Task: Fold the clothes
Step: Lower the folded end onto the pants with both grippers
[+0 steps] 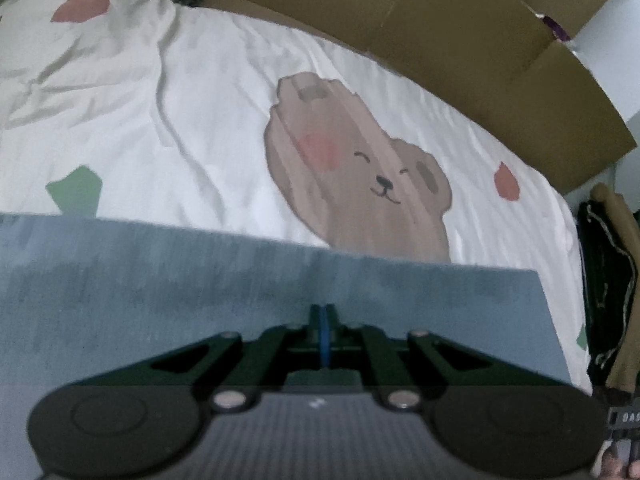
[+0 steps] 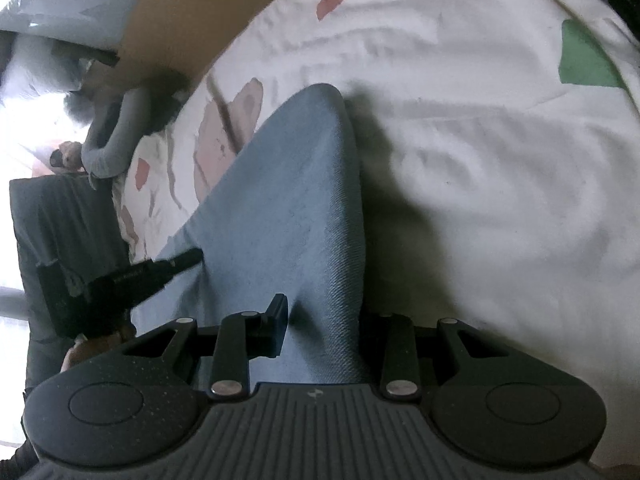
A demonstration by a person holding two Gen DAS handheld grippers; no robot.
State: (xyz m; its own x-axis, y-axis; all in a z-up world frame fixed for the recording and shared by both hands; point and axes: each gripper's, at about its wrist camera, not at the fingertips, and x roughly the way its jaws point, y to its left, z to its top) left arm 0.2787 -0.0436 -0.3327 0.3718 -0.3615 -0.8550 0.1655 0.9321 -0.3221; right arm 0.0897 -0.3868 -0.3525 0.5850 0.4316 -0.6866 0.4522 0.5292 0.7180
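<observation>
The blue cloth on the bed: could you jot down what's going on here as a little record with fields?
Garment: blue-grey cloth, partly lifted off the bed
Surface: white bedsheet printed with a brown bear
Left gripper: fingers closed together on the cloth's edge
Right gripper: cloth runs between its fingers; one finger hidden, so the grip is uncertain
Behind the bed: flattened cardboard
Fold stage: cloth held up by both grippers, not yet laid flat

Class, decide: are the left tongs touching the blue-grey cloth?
Touching. The left wrist view shows the left tongs closed, pinching the blue-grey cloth; the right wrist view shows their tip at its edge.
</observation>
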